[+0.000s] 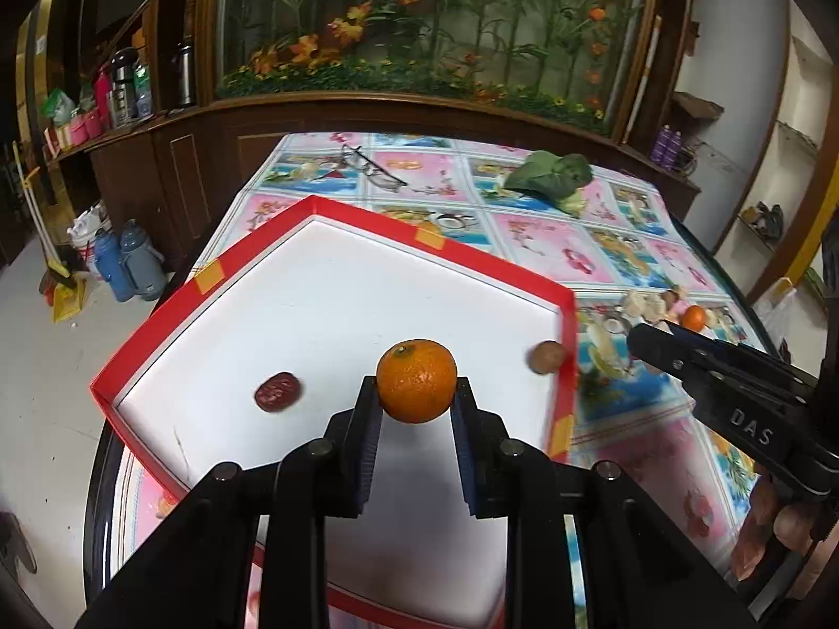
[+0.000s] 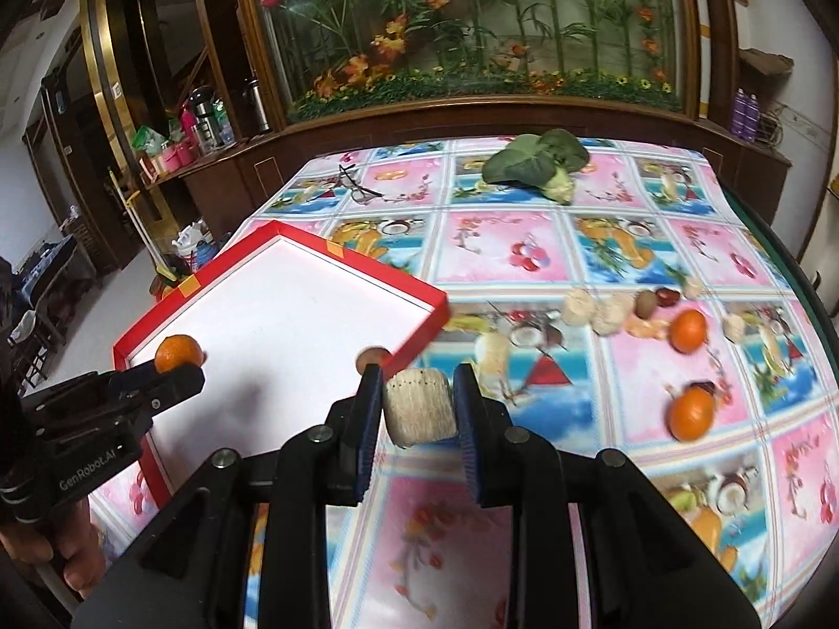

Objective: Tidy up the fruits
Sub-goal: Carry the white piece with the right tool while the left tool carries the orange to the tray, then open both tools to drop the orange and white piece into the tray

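Fruits: an orange [image 1: 416,380] is clamped in the left tool [image 1: 416,393] over the red tray [image 1: 335,215] near the desk's [image 2: 524,241] left edge; the right tool [image 2: 418,398] grips a pale chunk [image 2: 418,409] beside the tray's right rim

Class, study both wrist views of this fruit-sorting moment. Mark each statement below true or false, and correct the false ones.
1. The left gripper is shut on a small orange. True.
2. The right gripper is empty. False: it is shut on a pale cream block.
3. A dark red date lies inside the red-rimmed tray. True.
4. Both loose oranges on the tablecloth lie inside the tray. False: they lie outside it, to its right in the right wrist view.
5. A pair of glasses lies on the tablecloth beyond the tray. True.
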